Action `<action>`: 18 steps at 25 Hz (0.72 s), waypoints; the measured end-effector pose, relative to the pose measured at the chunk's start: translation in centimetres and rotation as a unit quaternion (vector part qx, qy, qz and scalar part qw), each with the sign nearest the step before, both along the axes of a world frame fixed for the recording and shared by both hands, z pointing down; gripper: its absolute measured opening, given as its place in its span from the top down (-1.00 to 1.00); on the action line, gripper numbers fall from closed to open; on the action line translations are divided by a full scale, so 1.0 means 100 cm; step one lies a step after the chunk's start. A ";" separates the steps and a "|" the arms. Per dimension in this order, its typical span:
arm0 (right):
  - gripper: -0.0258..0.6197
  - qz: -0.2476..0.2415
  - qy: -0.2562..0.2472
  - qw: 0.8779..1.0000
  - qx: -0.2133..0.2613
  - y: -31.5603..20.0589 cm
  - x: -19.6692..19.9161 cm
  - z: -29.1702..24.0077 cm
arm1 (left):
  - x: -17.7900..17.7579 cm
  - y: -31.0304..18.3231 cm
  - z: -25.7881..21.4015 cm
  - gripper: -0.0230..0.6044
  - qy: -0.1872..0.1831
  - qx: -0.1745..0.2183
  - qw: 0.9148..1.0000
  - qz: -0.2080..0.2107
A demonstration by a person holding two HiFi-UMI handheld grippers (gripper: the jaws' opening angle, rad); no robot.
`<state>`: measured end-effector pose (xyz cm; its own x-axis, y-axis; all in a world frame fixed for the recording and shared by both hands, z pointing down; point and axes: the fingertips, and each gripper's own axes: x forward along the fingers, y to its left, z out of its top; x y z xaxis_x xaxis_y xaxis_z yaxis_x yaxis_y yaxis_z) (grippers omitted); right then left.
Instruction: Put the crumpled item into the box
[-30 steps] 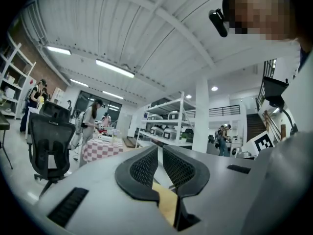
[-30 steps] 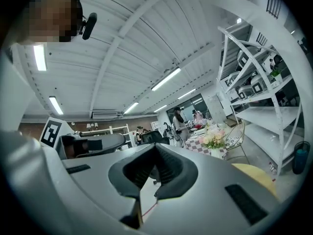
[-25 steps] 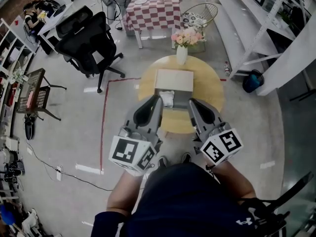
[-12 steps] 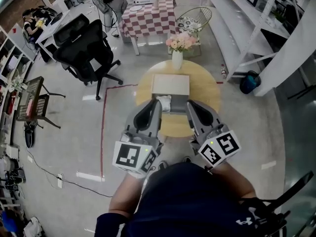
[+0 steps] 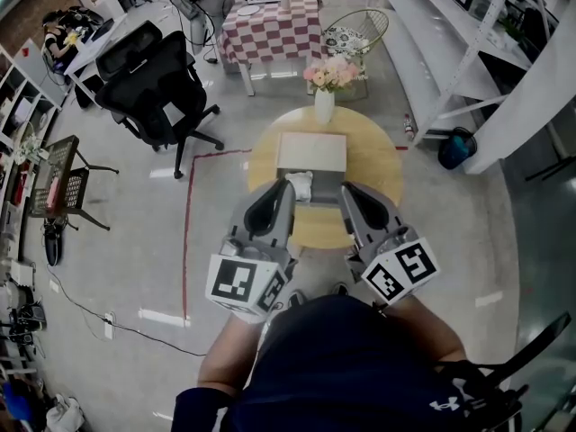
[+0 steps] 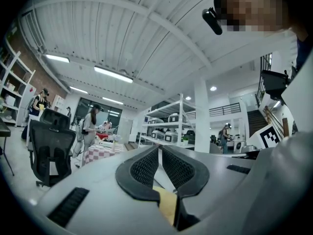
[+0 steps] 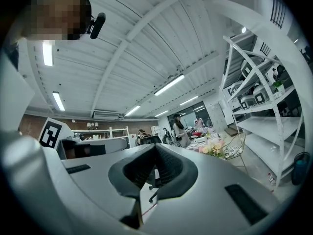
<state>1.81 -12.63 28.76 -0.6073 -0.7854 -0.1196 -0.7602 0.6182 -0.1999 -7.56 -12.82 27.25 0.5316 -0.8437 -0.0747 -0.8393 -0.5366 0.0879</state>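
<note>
Crumpled item point(image 5: 300, 184) sits at near edge of box point(image 5: 311, 151) on worktop point(image 5: 382, 165); can't tell if inside. Left claw point(image 6: 159, 150) and right claw point(image 7: 155, 148) both squeezed closed, nothing in them. Job looks hardly begun.

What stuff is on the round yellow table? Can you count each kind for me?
Box: 1
Crumpled white thing: 1
Vase of flowers: 1
Total: 3 things on the round table

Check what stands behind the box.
A white vase of pink flowers, on the table's far edge. The left gripper and right gripper partly cover the box's near side.
</note>
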 end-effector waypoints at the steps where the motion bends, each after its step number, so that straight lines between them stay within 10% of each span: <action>1: 0.91 0.000 0.000 1.000 -0.001 -0.001 0.000 0.001 | -0.001 -0.001 0.001 0.81 0.002 -0.002 1.000 -0.002; 18: 0.91 -0.009 -0.002 1.000 -0.006 -0.012 0.000 0.006 | 0.002 -0.015 0.010 0.80 -0.001 -0.016 1.000 -0.006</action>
